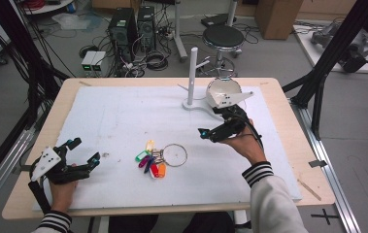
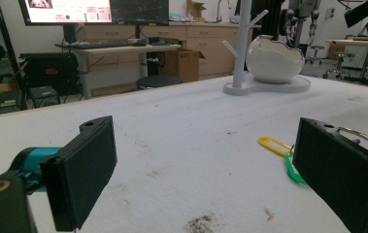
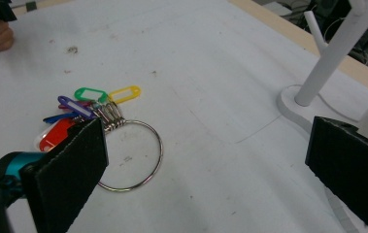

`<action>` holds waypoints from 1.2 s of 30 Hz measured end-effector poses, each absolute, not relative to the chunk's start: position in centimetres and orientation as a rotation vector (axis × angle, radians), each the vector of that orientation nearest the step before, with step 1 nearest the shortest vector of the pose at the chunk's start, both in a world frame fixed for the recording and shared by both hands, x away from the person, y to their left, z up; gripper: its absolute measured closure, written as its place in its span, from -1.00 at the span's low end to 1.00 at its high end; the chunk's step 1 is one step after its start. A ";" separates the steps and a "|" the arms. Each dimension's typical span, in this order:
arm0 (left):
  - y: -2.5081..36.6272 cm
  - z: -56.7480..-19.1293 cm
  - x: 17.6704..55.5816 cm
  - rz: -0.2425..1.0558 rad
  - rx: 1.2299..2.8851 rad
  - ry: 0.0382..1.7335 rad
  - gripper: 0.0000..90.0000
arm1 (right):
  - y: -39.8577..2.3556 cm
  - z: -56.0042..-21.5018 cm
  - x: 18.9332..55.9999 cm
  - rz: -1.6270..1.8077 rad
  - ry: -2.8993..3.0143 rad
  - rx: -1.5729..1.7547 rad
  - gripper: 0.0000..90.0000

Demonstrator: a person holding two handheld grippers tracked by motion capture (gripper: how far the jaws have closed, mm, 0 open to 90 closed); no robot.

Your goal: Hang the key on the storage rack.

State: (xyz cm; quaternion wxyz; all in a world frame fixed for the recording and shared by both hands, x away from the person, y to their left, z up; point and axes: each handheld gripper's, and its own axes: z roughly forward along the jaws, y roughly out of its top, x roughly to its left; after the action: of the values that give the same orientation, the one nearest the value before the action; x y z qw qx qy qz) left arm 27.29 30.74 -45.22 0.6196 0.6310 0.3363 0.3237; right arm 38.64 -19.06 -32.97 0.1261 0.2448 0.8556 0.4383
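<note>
A steel key ring [image 1: 175,155] strung with coloured tags [image 1: 150,160] is seen beside the spread, empty right gripper [image 1: 210,133].

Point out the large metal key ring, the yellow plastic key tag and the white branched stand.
Large metal key ring [image 3: 158,145], right gripper view, on its right wire arc.
Yellow plastic key tag [image 3: 124,93], right gripper view, on its body.
White branched stand [image 1: 192,73], high view, on its upright post.

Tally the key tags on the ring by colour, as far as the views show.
Yellow tag: 1
Green tag: 1
Purple tag: 1
Blue tag: 1
Red tag: 1
Orange tag: 1
Total: 6 on the metal ring; a white one may lie beneath.
</note>
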 end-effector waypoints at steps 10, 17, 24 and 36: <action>30.7 -45.2 27.2 0.749 1.453 0.770 -0.80 | -16.2 -33.1 39.8 1.111 2.628 0.669 -0.98; 30.7 -45.2 27.3 0.747 1.448 0.772 -0.80 | -14.0 -33.8 40.3 0.944 2.688 0.653 -0.98; 30.8 -45.2 27.3 0.746 1.449 0.773 -0.80 | -12.1 -34.6 41.0 0.846 2.744 0.606 -0.91; 30.8 -45.2 27.3 0.747 1.453 0.770 -0.80 | -9.5 -35.8 42.0 0.658 2.828 0.599 -0.89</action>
State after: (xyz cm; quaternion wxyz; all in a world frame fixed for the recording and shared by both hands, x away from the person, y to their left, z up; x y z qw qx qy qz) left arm 27.27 30.77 -45.23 0.6191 0.6318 0.3346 0.3249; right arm 41.95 -9.52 -35.82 0.0885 0.2012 0.9502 0.2210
